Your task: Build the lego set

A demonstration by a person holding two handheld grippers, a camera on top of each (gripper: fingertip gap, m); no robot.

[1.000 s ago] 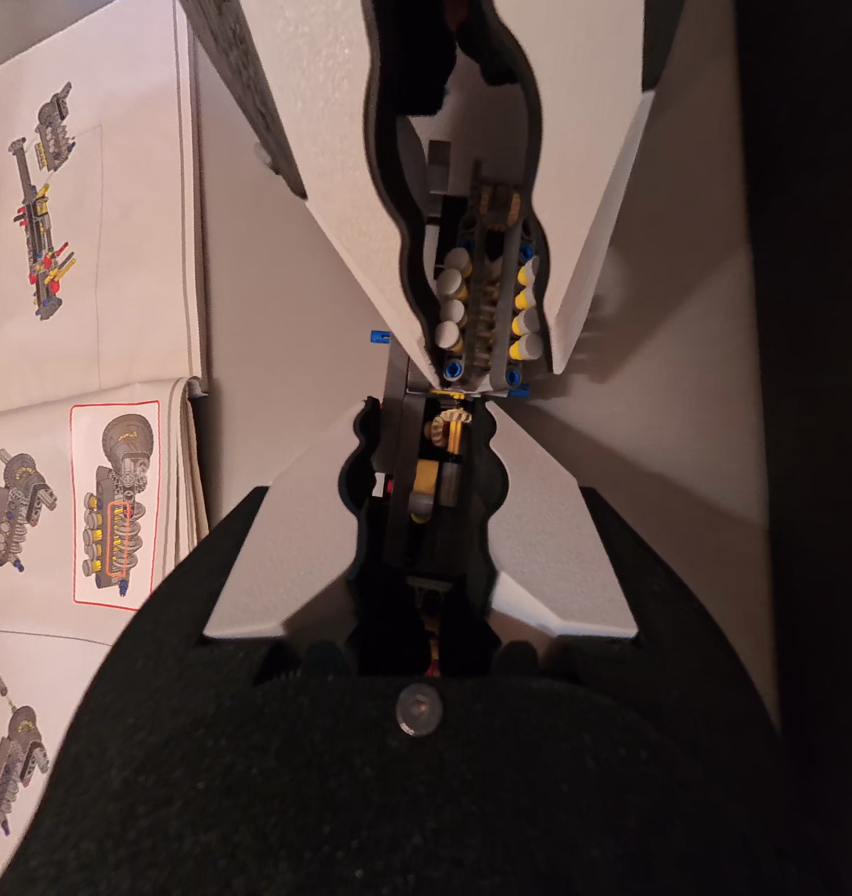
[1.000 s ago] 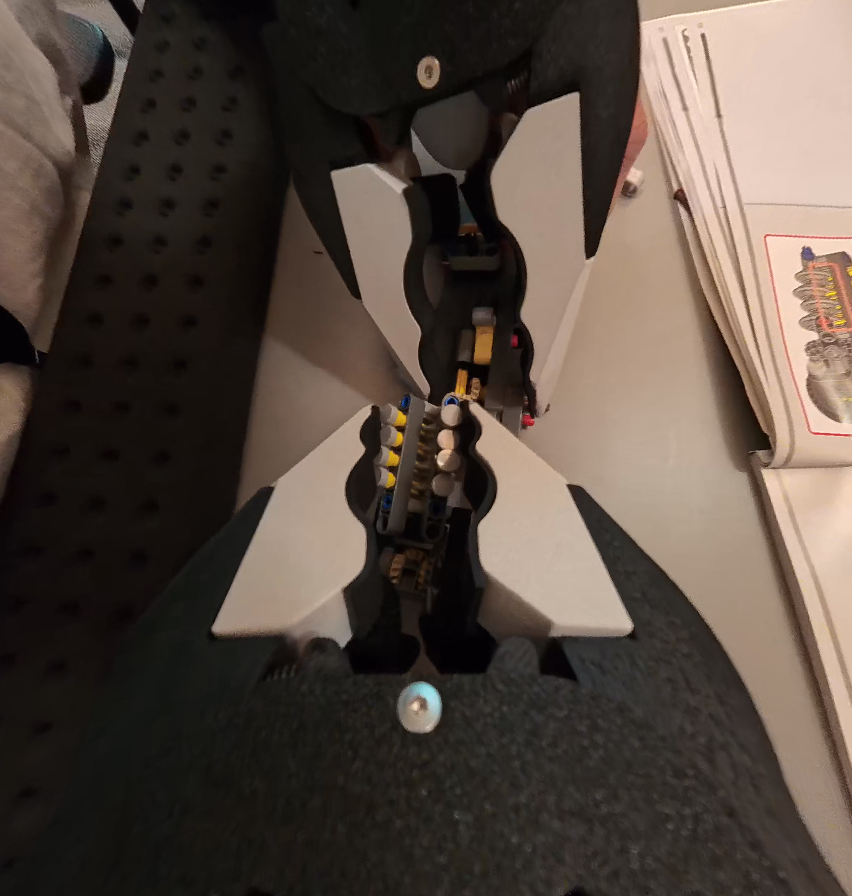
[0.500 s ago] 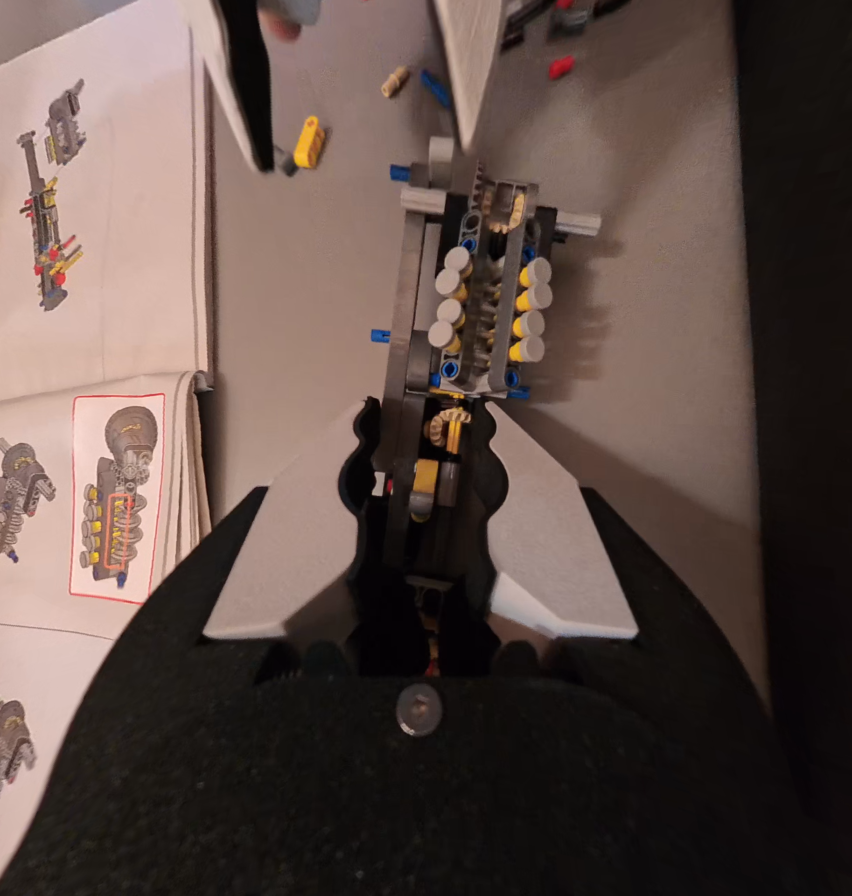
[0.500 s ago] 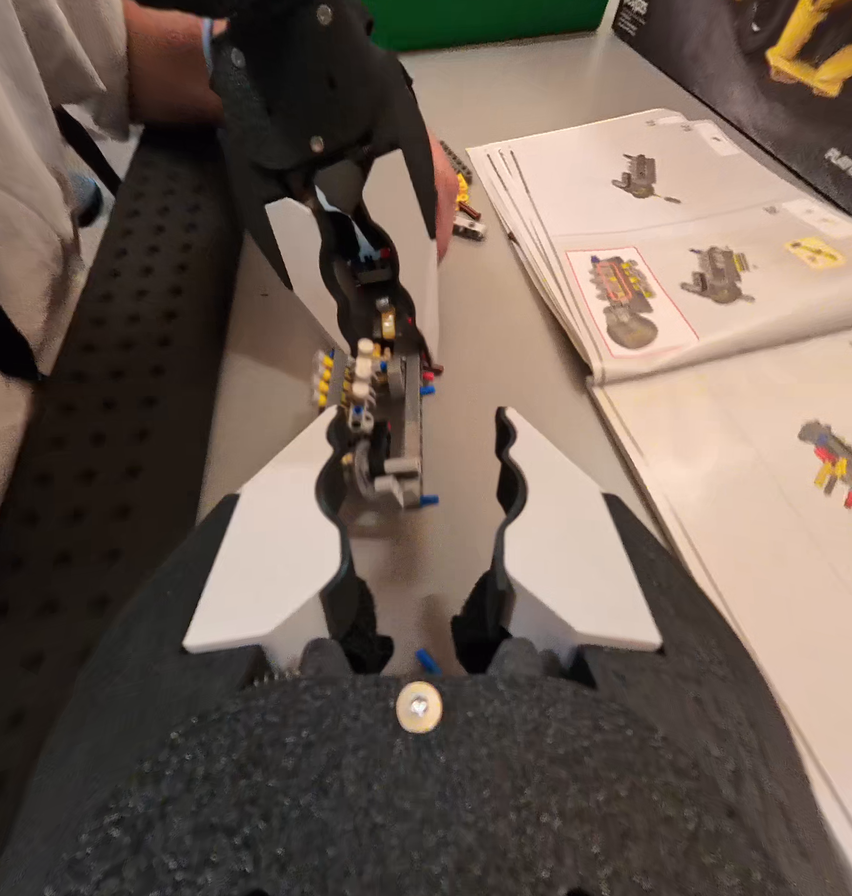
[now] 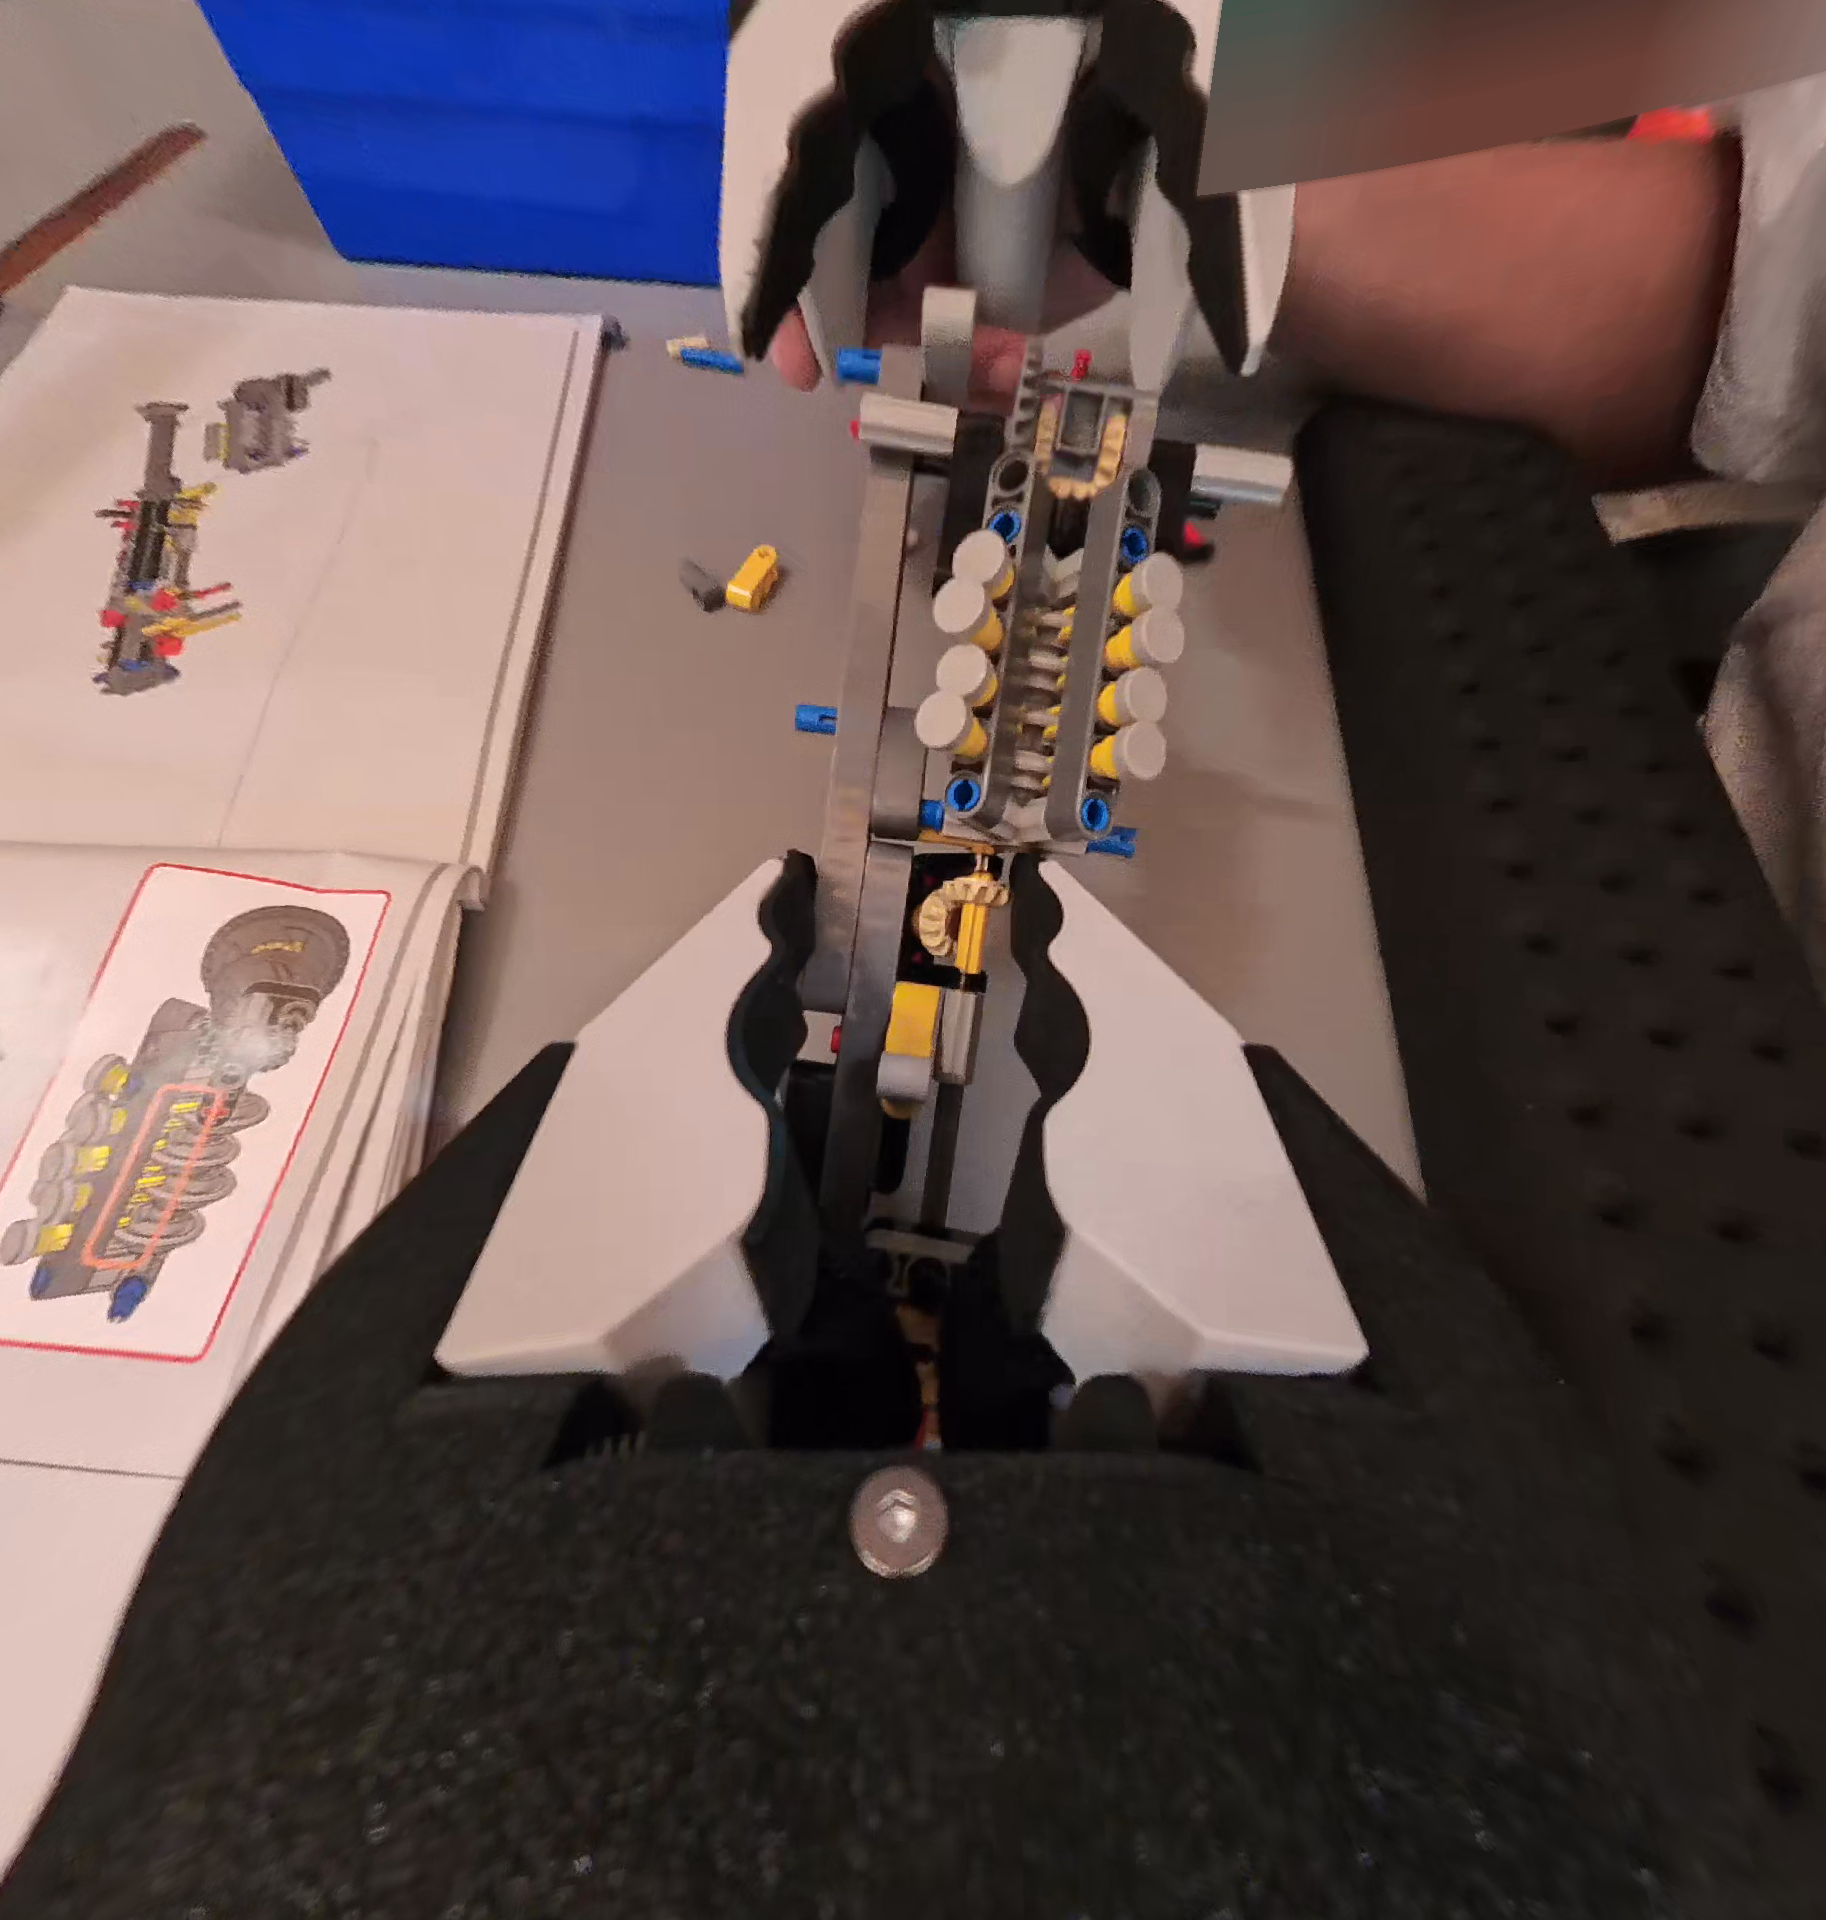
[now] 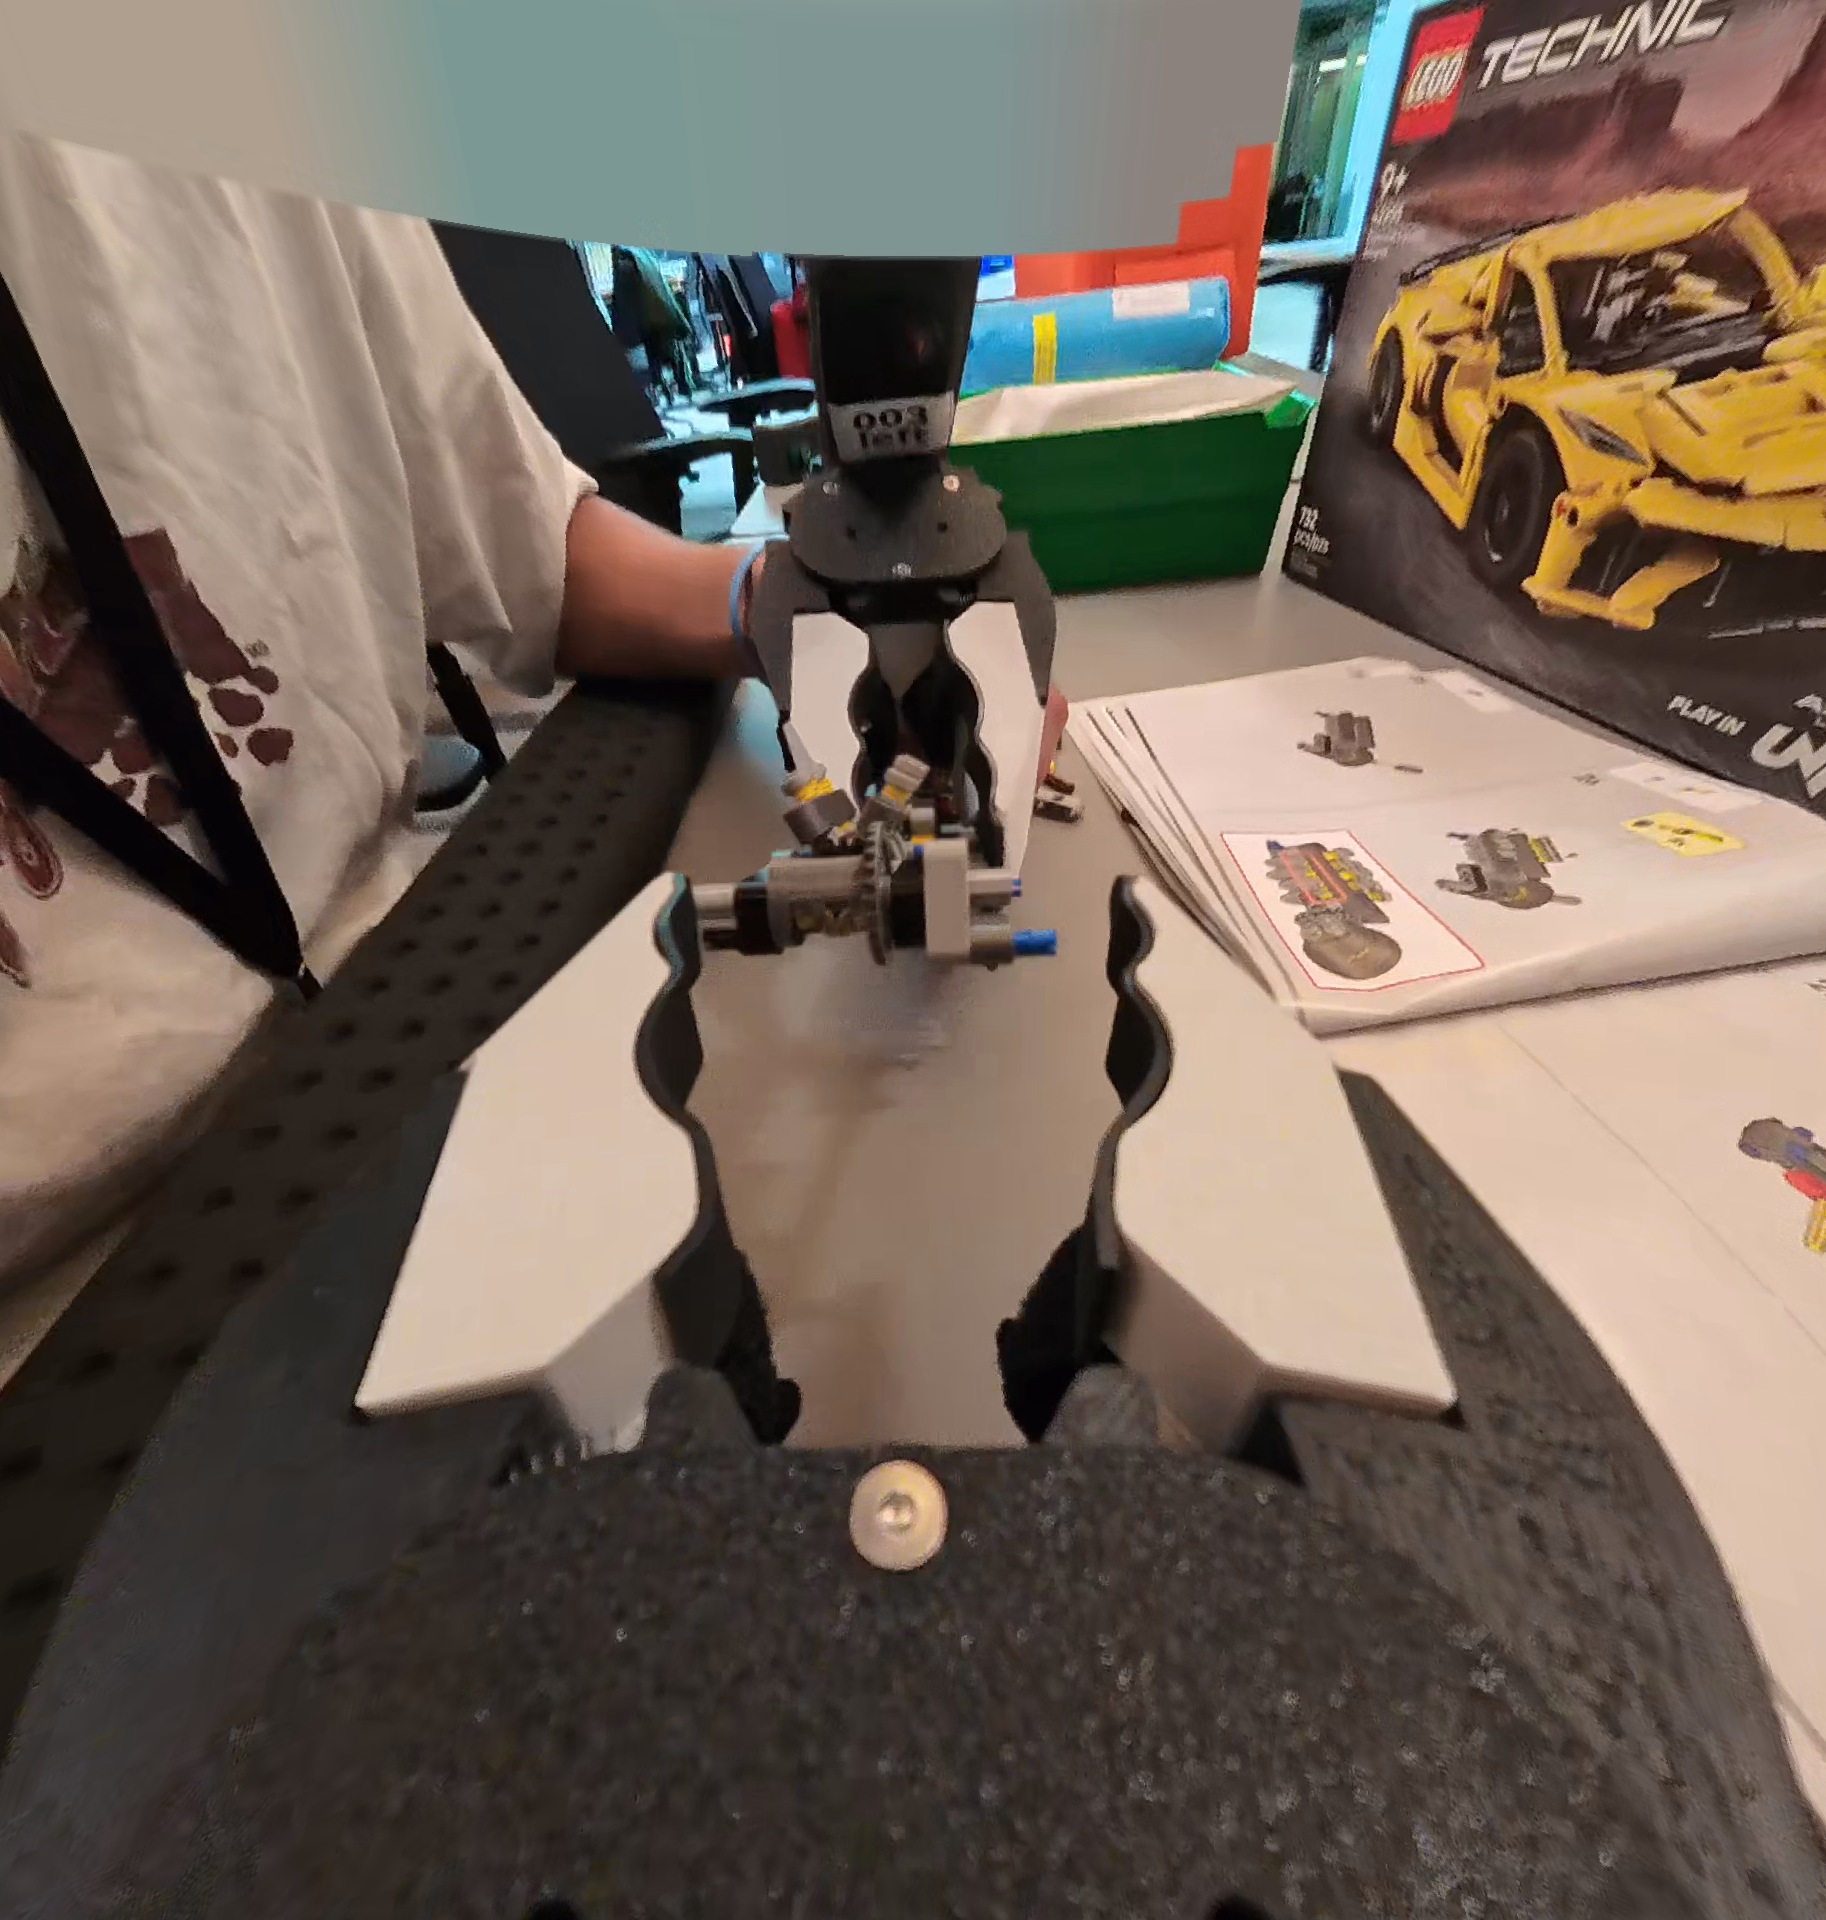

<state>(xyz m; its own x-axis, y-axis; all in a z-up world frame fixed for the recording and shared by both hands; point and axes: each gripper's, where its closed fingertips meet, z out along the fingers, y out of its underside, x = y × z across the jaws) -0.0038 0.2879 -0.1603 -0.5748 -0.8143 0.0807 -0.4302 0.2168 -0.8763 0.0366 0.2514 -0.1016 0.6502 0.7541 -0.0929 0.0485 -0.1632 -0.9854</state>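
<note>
Assembly axis: my left gripper [image 5: 914,997] clamps the lego assembly [image 5: 1002,665] by its near end; in my left wrist view the long axis runs from 6 o'clock at the fingers up to 12 o'clock, pointing away from the camera toward the right gripper [image 5: 992,260]
Assembly from the other side: in my right wrist view the far end faces me, its short grey crossbar lying from 9 to 3 o'clock with a blue pin [image 6: 1034,942] at the 3 o'clock tip
Assembly place: lifted clear of the grey table [image 5: 660,727], between the two grippers, just past my right fingertips
Assembly look: dark grey beams along the sides, two rows of four light grey caps on yellow stubs flanking a central shaft, blue pins at the corners, a tan gear [image 5: 956,904] on a yellow axle between my left fingers, another tan gear at the far end
Left fingers: narrow, pressed on the assembly from both sides
Right fingers: spread wide with nothing between them; I see bare table through the gap [image 6: 898,1039]
Booklet: instruction booklet [image 5: 265,644] open at 9 o'clock of the assembly in my left view, at 3 o'clock in my right view
Loose parts: a yellow piece [image 5: 753,577] on the table at 9 o'clock of the assembly, small blue pieces near 11 o'clock
Box: set box [image 6: 1615,343] with a yellow car standing at 2 o'clock in my right view
Person: arm and white shirt [image 6: 213,520] at 10 o'clock in my right view
</note>
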